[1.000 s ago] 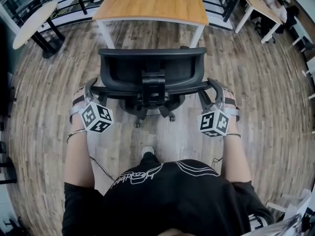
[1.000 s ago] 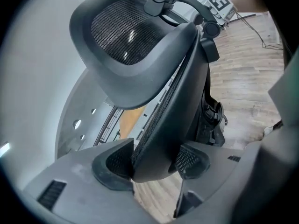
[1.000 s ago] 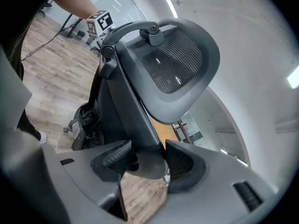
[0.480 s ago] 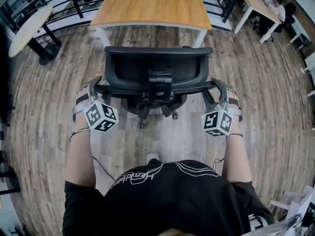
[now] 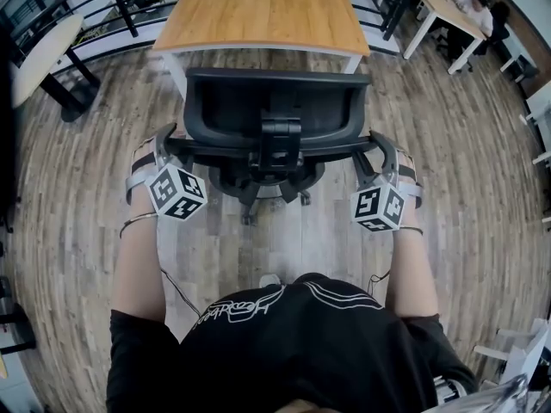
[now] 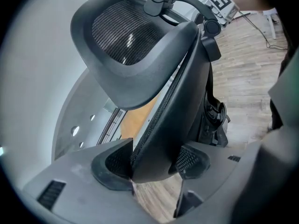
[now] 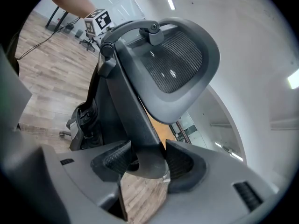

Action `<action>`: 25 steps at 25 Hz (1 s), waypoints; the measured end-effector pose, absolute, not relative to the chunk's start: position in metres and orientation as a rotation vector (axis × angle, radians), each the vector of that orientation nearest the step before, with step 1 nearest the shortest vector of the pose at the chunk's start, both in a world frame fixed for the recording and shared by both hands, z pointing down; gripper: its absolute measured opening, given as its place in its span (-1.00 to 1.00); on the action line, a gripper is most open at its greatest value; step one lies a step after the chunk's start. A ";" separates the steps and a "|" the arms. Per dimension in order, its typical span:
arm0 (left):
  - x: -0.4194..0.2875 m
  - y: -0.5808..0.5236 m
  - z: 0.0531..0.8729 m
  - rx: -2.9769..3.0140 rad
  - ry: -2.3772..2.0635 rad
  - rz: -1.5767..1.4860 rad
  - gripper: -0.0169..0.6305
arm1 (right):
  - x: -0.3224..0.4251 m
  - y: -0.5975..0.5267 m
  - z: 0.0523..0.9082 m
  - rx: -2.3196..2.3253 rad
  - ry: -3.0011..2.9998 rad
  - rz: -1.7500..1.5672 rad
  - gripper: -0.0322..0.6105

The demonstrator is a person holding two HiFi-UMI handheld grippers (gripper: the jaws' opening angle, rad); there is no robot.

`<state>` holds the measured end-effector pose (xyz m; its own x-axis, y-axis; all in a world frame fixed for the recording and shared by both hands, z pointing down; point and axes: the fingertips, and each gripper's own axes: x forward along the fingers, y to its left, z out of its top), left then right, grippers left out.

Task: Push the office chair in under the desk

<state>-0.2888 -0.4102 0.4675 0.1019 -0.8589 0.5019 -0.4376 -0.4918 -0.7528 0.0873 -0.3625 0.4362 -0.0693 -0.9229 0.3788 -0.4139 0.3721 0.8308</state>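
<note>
Grey-brown wood-plank floor (image 5: 77, 170) fills the head view. The rectangular orange-wood table with white metal legs (image 5: 263, 11) sits at 12 o'clock. The black office chair with a curved plastic frame and mesh back (image 5: 271, 110) is dead centre, its back facing the person and its top edge right by the table's near edge. The seat is hidden behind the back, so how far under it sits can't be read; judged partway in. The scooped mesh headrest (image 6: 126, 41) sits on an arched bracket, and the star base with castors (image 5: 258, 188) shows at 6 o'clock of the chair. The left gripper (image 5: 159, 149) is at 9 o'clock of the chair back, its jaws pinching the back's rim between ribbed rubber pads (image 6: 114, 164). The right gripper (image 5: 379, 153) is at 3 o'clock, its jaws clamped on the opposite rim. Handling, judged: the office chair is bulky and fairly heavy, but it rolls easily on the smooth planks. The frame is stiff, smooth plastic and the mesh is soft, so hold the hard rim on both sides. The back may recline or swivel if the push is uneven, and the armrests or back could knock the table edge.
</note>
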 end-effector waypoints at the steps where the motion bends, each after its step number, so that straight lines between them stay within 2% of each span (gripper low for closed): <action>1: -0.290 -0.414 0.468 -1.970 1.267 -1.362 -0.21 | 0.086 -0.365 0.437 1.202 -1.664 -0.657 -0.12; 25: -0.291 -0.492 0.472 -1.944 1.350 -1.412 -0.21 | 0.086 -0.450 0.436 1.157 -1.744 -0.751 -0.12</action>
